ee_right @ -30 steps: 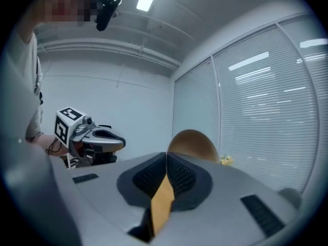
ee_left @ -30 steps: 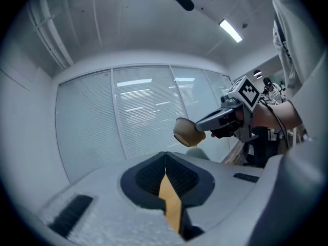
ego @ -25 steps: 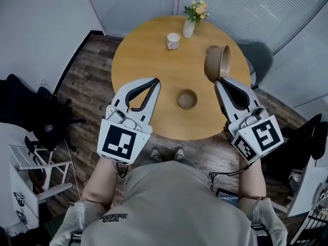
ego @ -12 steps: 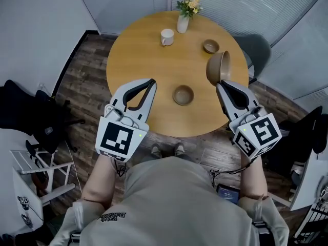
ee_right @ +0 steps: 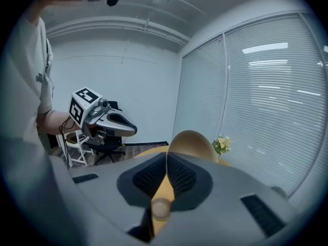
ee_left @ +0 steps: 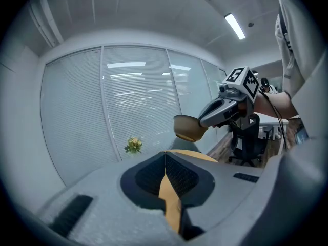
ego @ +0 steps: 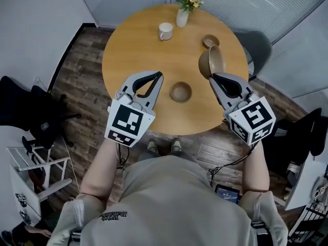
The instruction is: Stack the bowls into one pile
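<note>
My right gripper (ego: 213, 78) is shut on the rim of a large tan bowl (ego: 211, 62), which hangs tilted on its side above the right part of the round wooden table (ego: 133, 50). The bowl (ee_right: 192, 141) rises just beyond the closed jaws in the right gripper view. A small brown bowl (ego: 180, 91) sits upright near the table's front edge, between the two grippers. Another small bowl (ego: 210, 40) sits farther back on the right. My left gripper (ego: 157, 78) hovers left of the front bowl, shut with nothing in it; its pads (ee_left: 165, 160) meet.
A white mug (ego: 165, 31) and a white vase of flowers (ego: 183, 10) stand at the table's far side. An office chair (ego: 259, 47) is behind the table on the right. Dark chairs and a white rack (ego: 31, 168) stand on the wood floor at left.
Both grippers have sunk and drawn in toward the front small bowl, the right one carrying the large bowl with it. The far small bowl has come out from behind the held bowl.
</note>
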{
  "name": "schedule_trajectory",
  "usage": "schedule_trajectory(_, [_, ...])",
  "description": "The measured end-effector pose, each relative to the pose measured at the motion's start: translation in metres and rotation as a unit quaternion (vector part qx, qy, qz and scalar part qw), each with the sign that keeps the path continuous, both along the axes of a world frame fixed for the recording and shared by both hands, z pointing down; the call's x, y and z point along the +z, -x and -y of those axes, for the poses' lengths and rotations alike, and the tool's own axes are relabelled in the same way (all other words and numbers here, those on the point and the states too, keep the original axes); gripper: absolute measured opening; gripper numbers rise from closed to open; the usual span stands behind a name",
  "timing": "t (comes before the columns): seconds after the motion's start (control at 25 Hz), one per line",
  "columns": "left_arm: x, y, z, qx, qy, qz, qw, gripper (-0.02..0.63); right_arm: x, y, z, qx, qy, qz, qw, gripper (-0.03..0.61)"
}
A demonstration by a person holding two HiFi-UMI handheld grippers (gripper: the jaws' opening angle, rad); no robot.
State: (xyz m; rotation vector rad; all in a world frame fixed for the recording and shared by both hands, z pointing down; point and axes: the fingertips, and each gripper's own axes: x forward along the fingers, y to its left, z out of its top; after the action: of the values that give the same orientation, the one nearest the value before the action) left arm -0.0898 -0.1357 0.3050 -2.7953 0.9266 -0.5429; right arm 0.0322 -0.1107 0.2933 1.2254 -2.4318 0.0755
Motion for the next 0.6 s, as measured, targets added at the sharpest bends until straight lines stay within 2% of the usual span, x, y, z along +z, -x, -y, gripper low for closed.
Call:
schedule_trajectory(0.2, [0.026,-0.006,0.008,0.001,0.025,0.008,0.9997,0.018,0.025,0.012,0.017,-0.021,0.023,-0.039,0.999,0.031])
schedule_trajectory(0.6, [0.070,-0.005,0.018,-0.008,0.076,0.020,0.9969,0.018,0.097,0.032,0.036,-0.063,0.105,-0.063,0.990,0.031])
